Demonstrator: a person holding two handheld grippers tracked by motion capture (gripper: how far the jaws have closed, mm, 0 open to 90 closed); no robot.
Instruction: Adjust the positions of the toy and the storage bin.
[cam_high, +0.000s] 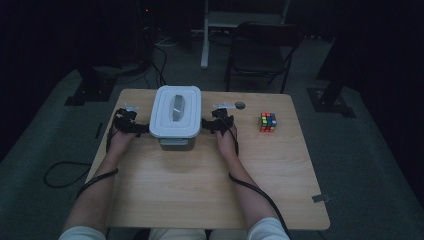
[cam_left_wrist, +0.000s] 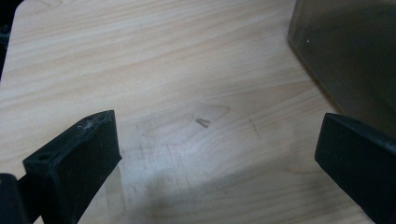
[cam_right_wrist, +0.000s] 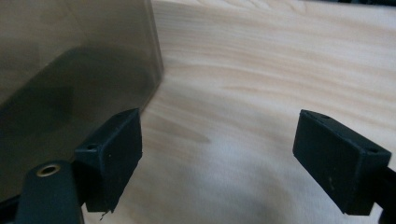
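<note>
The box (cam_high: 175, 117), with its white lid, stands at the far middle of the table (cam_high: 200, 180), and a gripper flanks it on each side. The left gripper (cam_left_wrist: 217, 154) has its jaws spread wide over bare wood, the box wall just beside its right jaw, nothing held. The right gripper (cam_right_wrist: 219, 154) is likewise spread and empty, its left jaw close against the box wall; a cube (cam_high: 268, 122) lies well apart to the right.

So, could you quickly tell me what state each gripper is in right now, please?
Left gripper: open, nothing between its jaws, beside the lidded box.
Right gripper: open, nothing between its jaws, at the box's other side.
</note>
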